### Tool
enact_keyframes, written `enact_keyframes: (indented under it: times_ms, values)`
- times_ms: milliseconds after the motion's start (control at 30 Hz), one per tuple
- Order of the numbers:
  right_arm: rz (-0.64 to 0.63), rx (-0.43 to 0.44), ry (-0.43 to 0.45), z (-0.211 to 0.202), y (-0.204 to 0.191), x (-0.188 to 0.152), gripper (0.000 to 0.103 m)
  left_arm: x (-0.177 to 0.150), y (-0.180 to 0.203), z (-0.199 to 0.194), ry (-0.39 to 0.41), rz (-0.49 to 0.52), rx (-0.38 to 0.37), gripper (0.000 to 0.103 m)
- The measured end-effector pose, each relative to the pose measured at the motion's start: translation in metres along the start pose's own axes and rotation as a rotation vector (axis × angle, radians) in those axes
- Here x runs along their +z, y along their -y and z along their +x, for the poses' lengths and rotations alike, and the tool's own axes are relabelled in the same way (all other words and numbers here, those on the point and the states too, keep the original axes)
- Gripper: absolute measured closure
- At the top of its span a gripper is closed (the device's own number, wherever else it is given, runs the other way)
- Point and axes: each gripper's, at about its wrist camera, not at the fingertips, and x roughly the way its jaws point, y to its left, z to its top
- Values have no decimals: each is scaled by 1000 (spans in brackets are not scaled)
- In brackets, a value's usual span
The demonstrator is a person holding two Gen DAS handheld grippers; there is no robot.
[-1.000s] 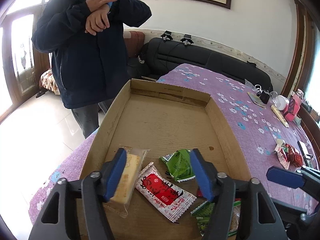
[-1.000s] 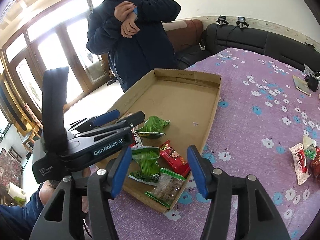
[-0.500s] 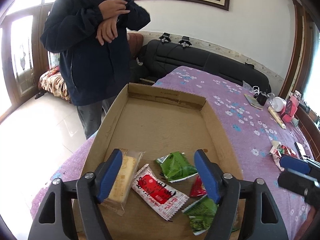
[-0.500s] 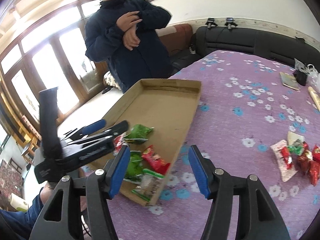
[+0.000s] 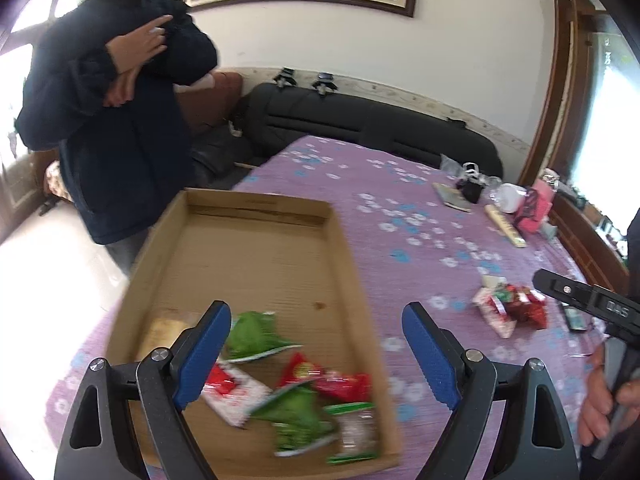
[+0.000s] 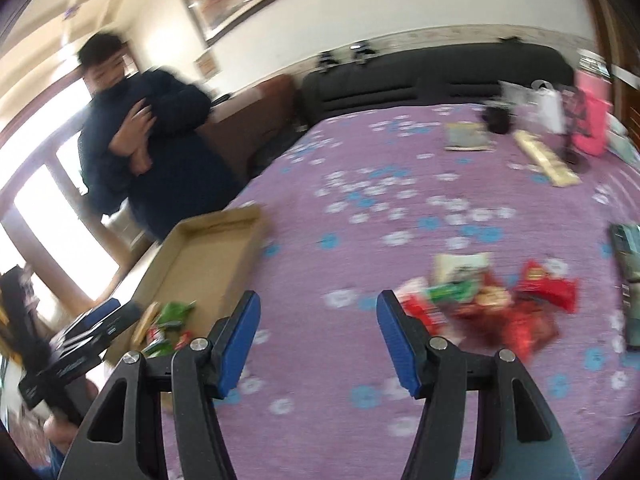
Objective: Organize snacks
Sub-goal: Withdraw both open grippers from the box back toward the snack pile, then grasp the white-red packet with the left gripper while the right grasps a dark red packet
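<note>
A shallow cardboard tray (image 5: 256,240) lies on the purple flowered cloth. Its near end holds several snack packets, among them a green packet (image 5: 256,334), a red-and-white packet (image 5: 232,394) and a pale cake bar (image 5: 164,332). My left gripper (image 5: 316,354) hovers above that end, its jaws opening with nothing between them. In the blurred right wrist view, my right gripper (image 6: 318,336) hangs open over bare cloth, just left of a loose pile of red and green snacks (image 6: 492,304). That snack pile (image 5: 510,306) also shows in the left wrist view, right of the tray.
A person in a dark jacket (image 5: 120,128) stands at the table's far left corner, beside a black sofa (image 5: 360,132). A pink box (image 5: 534,208), a white cup, a long beige box (image 6: 546,158) and a booklet crowd the far right. A dark remote (image 6: 628,248) lies at the right edge.
My left gripper rose, drew back from the tray and spread its jaws wider. My right gripper swung right, away from the tray, so the loose snack pile now lies just ahead of it.
</note>
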Motion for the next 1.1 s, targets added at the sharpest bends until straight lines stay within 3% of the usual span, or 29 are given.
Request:
enact_keyframes:
  times_ms: [200, 300, 500, 633, 700, 767, 867, 1100]
  values:
    - [97, -57, 38, -11, 55, 6, 43, 7, 41, 16, -97, -17, -140, 13]
    - [158, -84, 69, -15, 83, 7, 43, 11, 74, 28, -146, 26, -176, 13]
    - [193, -241, 139, -30, 119, 16, 43, 18, 135, 56, -231, 84, -219, 16]
    - [232, -239, 157, -37, 136, 17, 43, 19, 165, 89, -305, 86, -216, 27]
    - [256, -215, 139, -35, 142, 16, 43, 18, 177, 110, -369, 56, -222, 39]
    - [252, -214, 132, -33, 141, 16, 43, 14, 187, 123, -402, 53, -219, 45]
    - [241, -206, 136, -34, 136, 17, 43, 7, 200, 138, -417, 80, -135, 46]
    - [257, -176, 104, -28, 136, 15, 43, -12, 220, 166, -424, 164, -82, 47]
